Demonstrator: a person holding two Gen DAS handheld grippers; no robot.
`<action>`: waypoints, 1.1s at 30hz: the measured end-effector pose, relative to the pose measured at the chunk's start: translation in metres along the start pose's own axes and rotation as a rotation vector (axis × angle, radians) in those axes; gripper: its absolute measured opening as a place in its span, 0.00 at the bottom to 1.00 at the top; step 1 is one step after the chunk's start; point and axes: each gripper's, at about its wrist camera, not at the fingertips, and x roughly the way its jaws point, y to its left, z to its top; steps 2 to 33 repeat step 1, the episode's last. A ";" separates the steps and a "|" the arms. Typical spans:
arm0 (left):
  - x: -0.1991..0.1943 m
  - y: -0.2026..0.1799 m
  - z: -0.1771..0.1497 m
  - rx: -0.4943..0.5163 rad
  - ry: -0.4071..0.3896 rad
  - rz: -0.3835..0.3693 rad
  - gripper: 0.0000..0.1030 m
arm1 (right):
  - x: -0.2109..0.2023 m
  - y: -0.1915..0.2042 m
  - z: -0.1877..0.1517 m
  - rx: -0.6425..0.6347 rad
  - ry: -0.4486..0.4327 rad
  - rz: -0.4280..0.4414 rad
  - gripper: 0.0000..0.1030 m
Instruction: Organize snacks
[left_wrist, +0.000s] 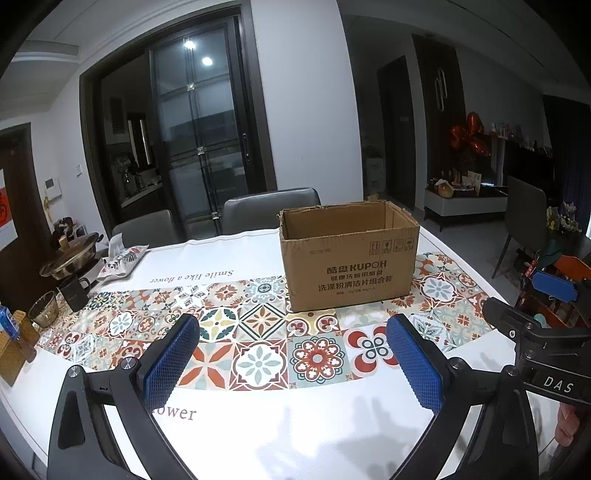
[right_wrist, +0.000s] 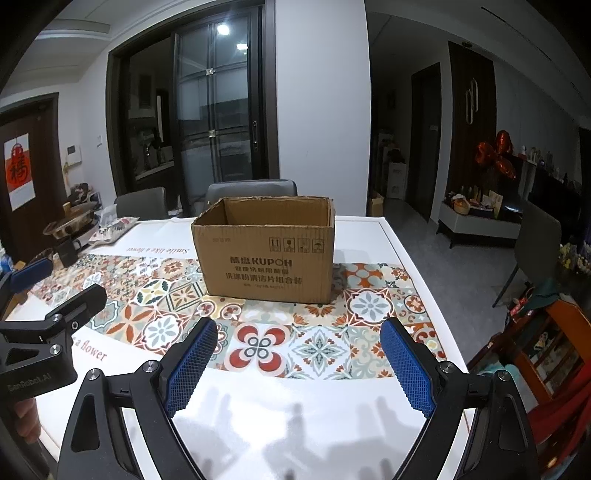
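An open brown cardboard box (left_wrist: 349, 256) printed KUPOH stands upright on the patterned tablecloth, ahead of both grippers; it also shows in the right wrist view (right_wrist: 266, 251). Its inside is hidden from here. My left gripper (left_wrist: 293, 354) is open and empty, held above the table in front of the box. My right gripper (right_wrist: 299, 362) is open and empty, beside the left one. The right gripper also shows at the right edge of the left wrist view (left_wrist: 524, 299). The left gripper shows at the left edge of the right wrist view (right_wrist: 55, 284). No snacks are in sight on the table.
At the table's far left stand a metal pot (left_wrist: 72, 256), a floral pouch (left_wrist: 122, 260), a dark mug (left_wrist: 74, 291) and a glass bowl (left_wrist: 44, 308). Grey chairs (left_wrist: 271, 210) stand behind the table. The table's right edge (right_wrist: 410, 258) drops to the floor, with a wooden shelf (right_wrist: 554, 343) beside it.
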 end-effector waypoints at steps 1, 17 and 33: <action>0.000 0.000 0.000 0.000 0.001 0.000 1.00 | 0.000 0.000 0.000 0.000 0.000 0.000 0.88; 0.000 0.000 0.000 0.000 0.001 0.000 1.00 | 0.000 0.000 0.000 0.000 0.000 0.000 0.88; 0.000 0.000 0.000 0.000 0.001 0.000 1.00 | 0.000 0.000 0.000 0.000 0.000 0.000 0.88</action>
